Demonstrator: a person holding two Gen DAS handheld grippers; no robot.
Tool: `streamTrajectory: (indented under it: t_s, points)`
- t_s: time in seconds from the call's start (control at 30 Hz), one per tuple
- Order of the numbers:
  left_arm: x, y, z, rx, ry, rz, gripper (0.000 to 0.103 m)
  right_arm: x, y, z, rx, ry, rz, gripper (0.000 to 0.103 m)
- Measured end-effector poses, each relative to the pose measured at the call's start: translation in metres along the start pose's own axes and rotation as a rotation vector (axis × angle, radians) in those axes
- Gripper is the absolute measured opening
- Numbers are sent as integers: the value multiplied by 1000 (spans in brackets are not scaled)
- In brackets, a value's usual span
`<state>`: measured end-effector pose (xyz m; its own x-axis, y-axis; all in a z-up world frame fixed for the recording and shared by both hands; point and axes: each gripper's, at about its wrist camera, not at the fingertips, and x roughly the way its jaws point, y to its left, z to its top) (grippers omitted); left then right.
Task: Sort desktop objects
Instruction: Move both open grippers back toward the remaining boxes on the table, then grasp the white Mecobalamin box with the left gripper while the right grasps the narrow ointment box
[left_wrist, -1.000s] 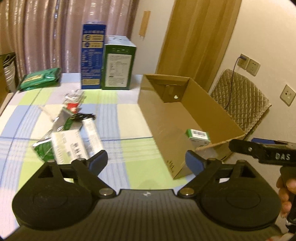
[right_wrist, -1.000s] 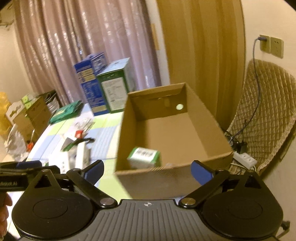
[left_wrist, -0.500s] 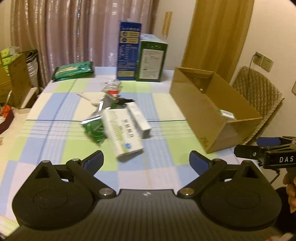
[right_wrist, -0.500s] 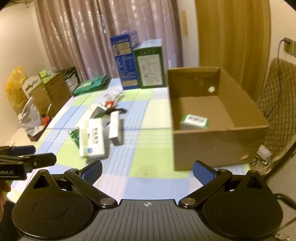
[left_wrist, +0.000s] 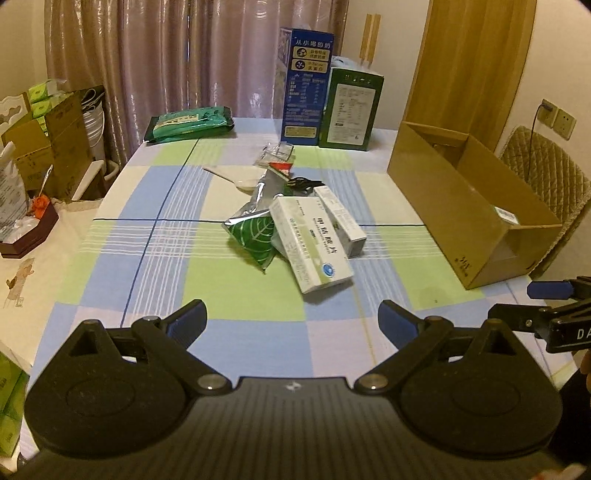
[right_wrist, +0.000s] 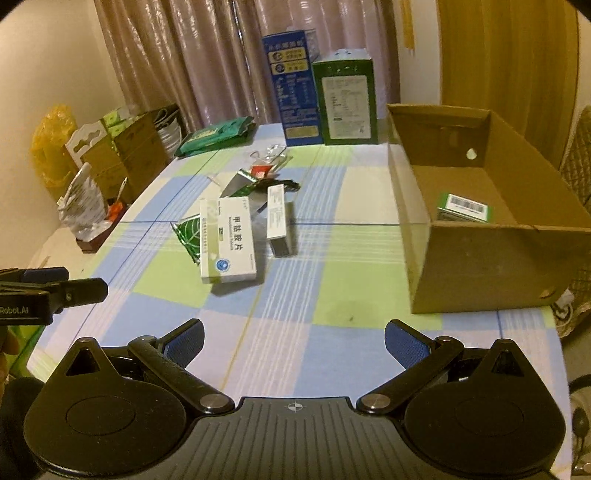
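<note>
Both grippers have been drawn back from the cardboard box (right_wrist: 480, 258) to the near table edge. The left gripper (left_wrist: 291, 317) and right gripper (right_wrist: 293, 338) are held above the tablecloth (left_wrist: 243, 284), jaws spread wide and empty. Farther in, the white medicine box (right_wrist: 227, 240) is seen lying across a green foil packet (left_wrist: 253, 236), a slimmer carton (right_wrist: 277, 218) beside it. One green-edged carton (right_wrist: 463, 206) already lies in the cardboard box. The white medicine box is best approached squarely and gripped across its narrow width.
</note>
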<state>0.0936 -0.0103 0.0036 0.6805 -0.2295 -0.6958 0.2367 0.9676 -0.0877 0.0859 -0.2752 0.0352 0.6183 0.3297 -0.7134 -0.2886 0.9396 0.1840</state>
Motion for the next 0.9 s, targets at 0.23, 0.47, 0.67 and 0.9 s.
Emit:
streamTrajectory:
  t_s: [0.23,0.47,0.67,0.9]
  points:
    - [18,-3,0,19,-17,28,97,15,-2,4,14,-10,13,101]
    - [49,-14,1,32,-31,49,97,37,-3,20,11,-18,30,101]
    - [83,-28,1,54,-45,45,97,65,-6,38,-3,-12,34,76]
    - [126,-47,1,100,-68,87,97,100,-19,53,-2,1,48,70]
